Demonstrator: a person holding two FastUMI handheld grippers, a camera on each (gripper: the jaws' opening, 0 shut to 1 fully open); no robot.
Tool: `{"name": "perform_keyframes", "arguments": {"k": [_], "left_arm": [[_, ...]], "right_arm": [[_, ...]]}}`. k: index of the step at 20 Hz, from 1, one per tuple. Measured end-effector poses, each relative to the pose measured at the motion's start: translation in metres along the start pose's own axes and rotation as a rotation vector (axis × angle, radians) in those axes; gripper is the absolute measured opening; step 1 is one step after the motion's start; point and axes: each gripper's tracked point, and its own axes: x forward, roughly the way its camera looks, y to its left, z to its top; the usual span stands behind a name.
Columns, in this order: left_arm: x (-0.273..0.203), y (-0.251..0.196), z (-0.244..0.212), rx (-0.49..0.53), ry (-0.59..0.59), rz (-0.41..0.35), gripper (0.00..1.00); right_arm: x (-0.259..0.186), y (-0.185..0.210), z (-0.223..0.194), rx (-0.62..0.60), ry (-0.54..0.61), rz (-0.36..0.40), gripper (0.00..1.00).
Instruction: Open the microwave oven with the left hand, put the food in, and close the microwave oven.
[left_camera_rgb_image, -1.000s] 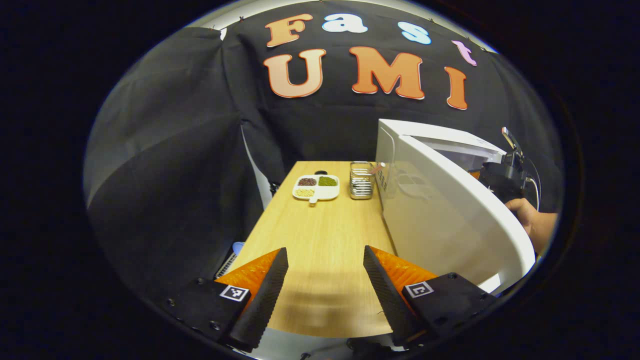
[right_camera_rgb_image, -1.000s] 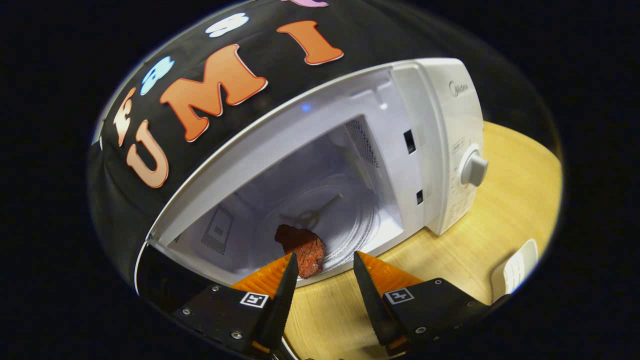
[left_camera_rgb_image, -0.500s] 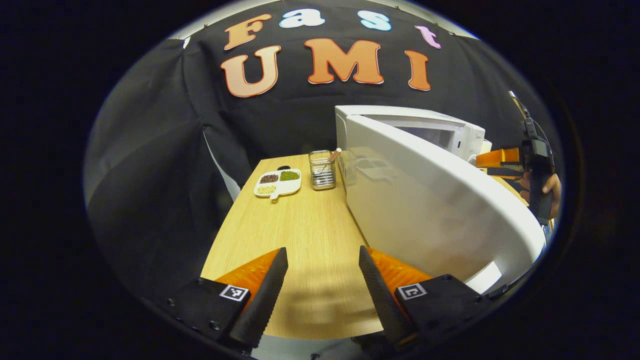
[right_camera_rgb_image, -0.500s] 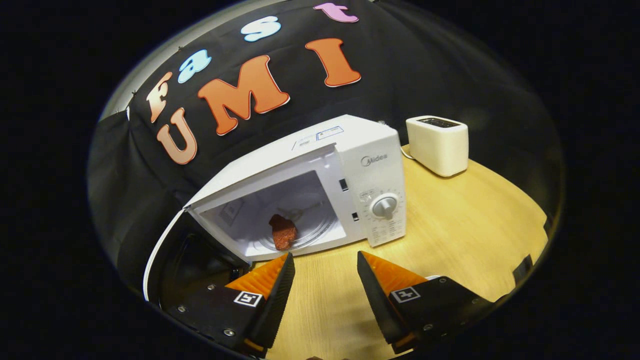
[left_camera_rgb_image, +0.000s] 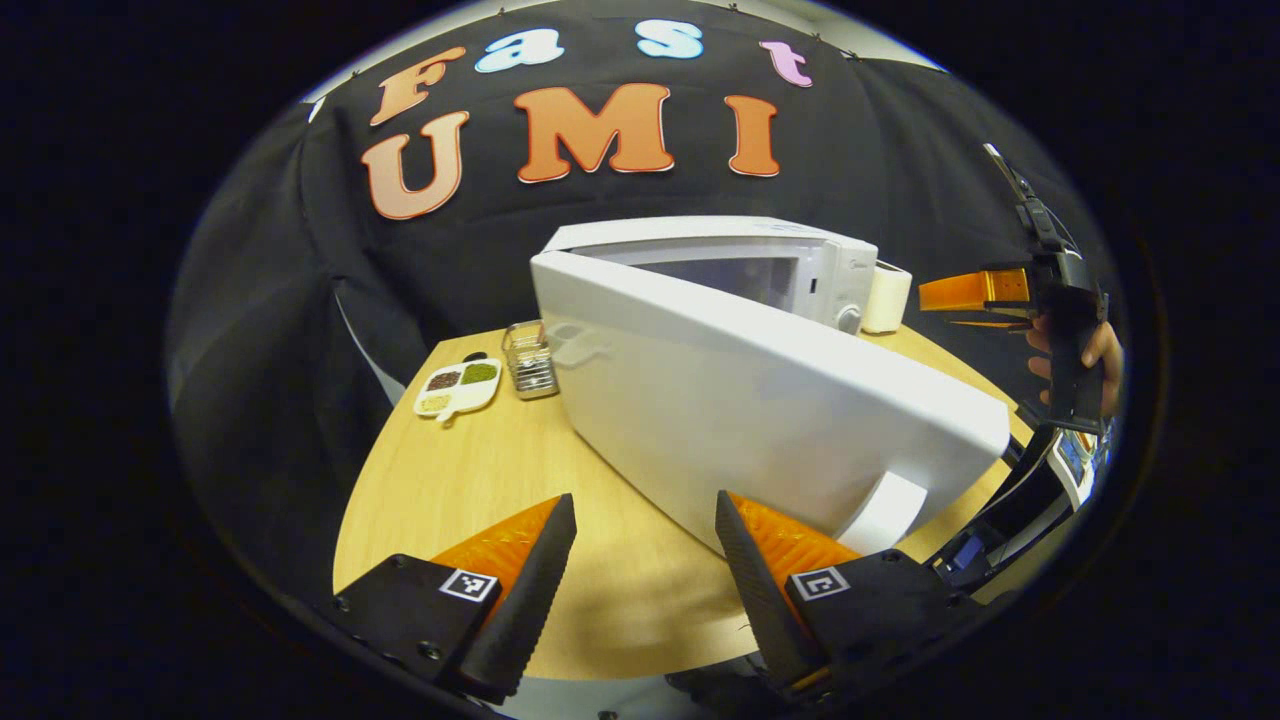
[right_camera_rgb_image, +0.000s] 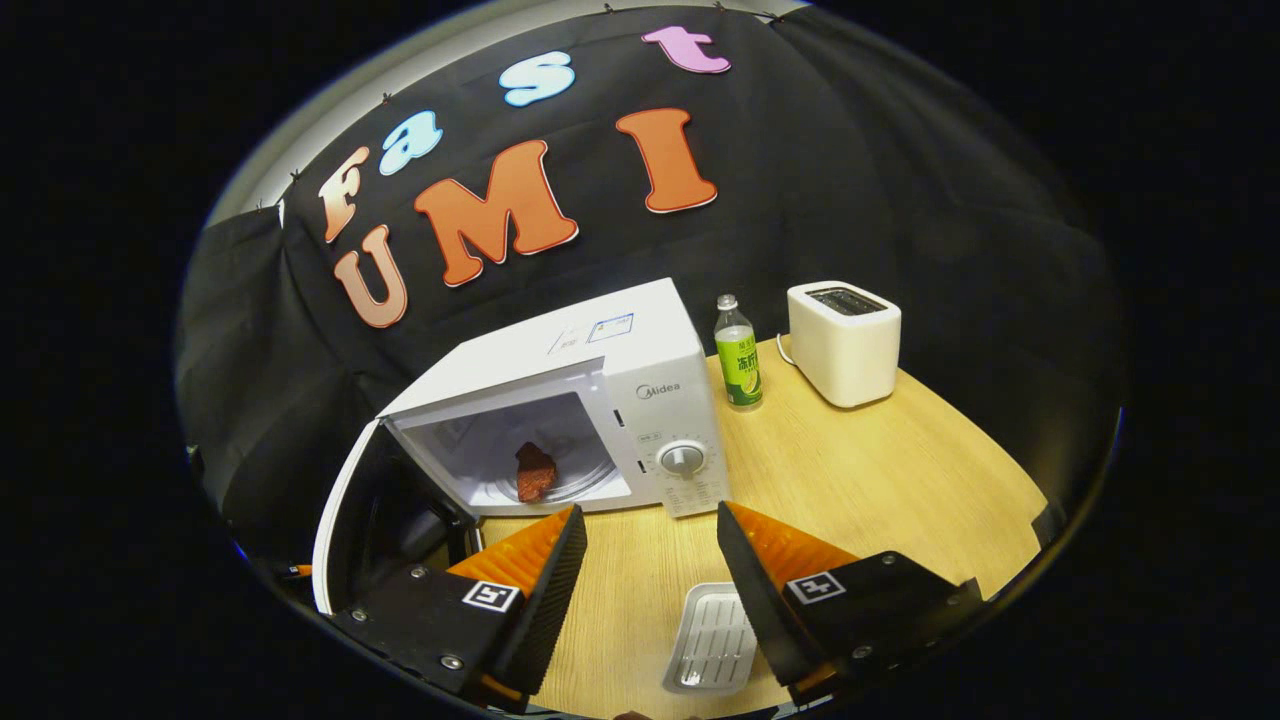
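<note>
A white microwave (right_camera_rgb_image: 600, 400) is seen on a wooden worktop (right_camera_rgb_image: 880, 480) with its door (left_camera_rgb_image: 760, 410) swung wide open. In the right gripper view, a dark red piece of food (right_camera_rgb_image: 535, 472) is seen lying on the glass plate inside the cavity. The right gripper (right_camera_rgb_image: 640, 580) is held above the worktop in front of the microwave, its jaws apart and empty; a small white tray (right_camera_rgb_image: 712, 640) lies on the worktop below them. A green-labelled bottle (right_camera_rgb_image: 738, 352) and a white toaster (right_camera_rgb_image: 845, 342) stand to the right of the microwave.

In the left gripper view, the left gripper (left_camera_rgb_image: 640, 570) is held just outside the open door, its jaws apart and empty, one finger near the door's outer face. A divided dish (left_camera_rgb_image: 457, 386) and a wire holder (left_camera_rgb_image: 529, 358) are seen farther back.
</note>
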Motion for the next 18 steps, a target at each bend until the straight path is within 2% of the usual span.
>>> {"name": "perform_keyframes", "arguments": {"k": [1, 5, 7, 8, 10, 13, 16, 18], "left_arm": [[0.005, -0.011, 0.005, 0.011, -0.003, -0.013, 0.91], [0.027, -0.045, 0.020, 0.079, -0.023, -0.037, 0.36], [0.037, -0.072, 0.025, 0.089, -0.029, -0.100, 0.12], [0.042, -0.085, 0.028, 0.093, -0.035, -0.127, 0.13], [0.052, -0.089, 0.035, 0.124, -0.047, -0.122, 0.10], [0.071, -0.106, 0.036, 0.081, -0.029, -0.148, 0.04], [0.089, -0.117, 0.048, 0.042, -0.028, -0.159, 0.04], [0.103, -0.125, 0.058, 0.052, -0.034, -0.168, 0.04]], "right_arm": [[-0.004, -0.002, 0.004, -0.012, -0.009, 0.003, 0.82], [-0.021, -0.010, 0.021, -0.069, -0.051, 0.016, 0.82], [-0.032, -0.015, 0.031, -0.093, -0.078, 0.020, 0.82], [-0.036, -0.017, 0.036, -0.108, -0.094, 0.018, 0.82], [-0.046, -0.021, 0.045, -0.135, -0.121, 0.016, 0.82], [-0.057, -0.026, 0.055, -0.158, -0.153, 0.010, 0.82], [-0.065, -0.031, 0.062, -0.166, -0.172, 0.008, 0.82], [-0.072, -0.032, 0.064, -0.166, -0.183, 0.014, 0.82]]}}
